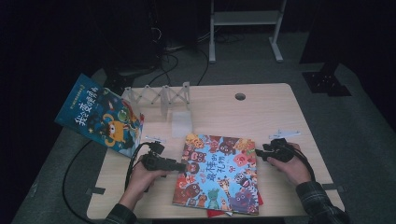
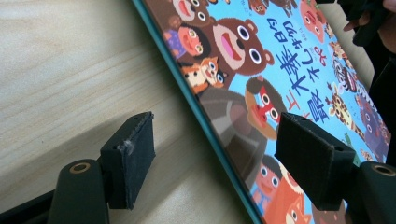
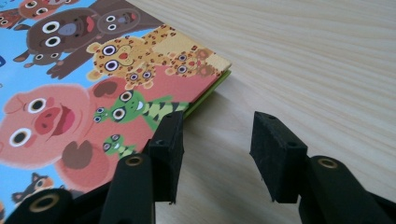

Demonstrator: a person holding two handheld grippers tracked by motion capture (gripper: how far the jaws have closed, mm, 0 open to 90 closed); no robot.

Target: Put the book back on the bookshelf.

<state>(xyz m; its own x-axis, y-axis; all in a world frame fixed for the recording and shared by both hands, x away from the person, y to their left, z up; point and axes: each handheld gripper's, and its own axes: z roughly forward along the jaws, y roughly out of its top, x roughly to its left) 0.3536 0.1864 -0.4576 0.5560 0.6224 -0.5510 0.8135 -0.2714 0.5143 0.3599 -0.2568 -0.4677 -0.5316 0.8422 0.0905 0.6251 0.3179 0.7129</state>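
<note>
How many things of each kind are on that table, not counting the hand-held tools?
Picture books: 2, the animal book lying flat and the dark blue book leaning at the table's left edge
Folding racks: 1
Clear plastic sheets: 1
Small white pieces: 2
Total: 6

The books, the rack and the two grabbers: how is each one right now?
Animal book: closed, flat on the table.
Monster book: closed, tilted, hanging past the table's left edge.
Folding rack: stretched out, upright.
Left gripper: open, straddling the animal book's edge.
Right gripper: open, at the book's corner.
</note>
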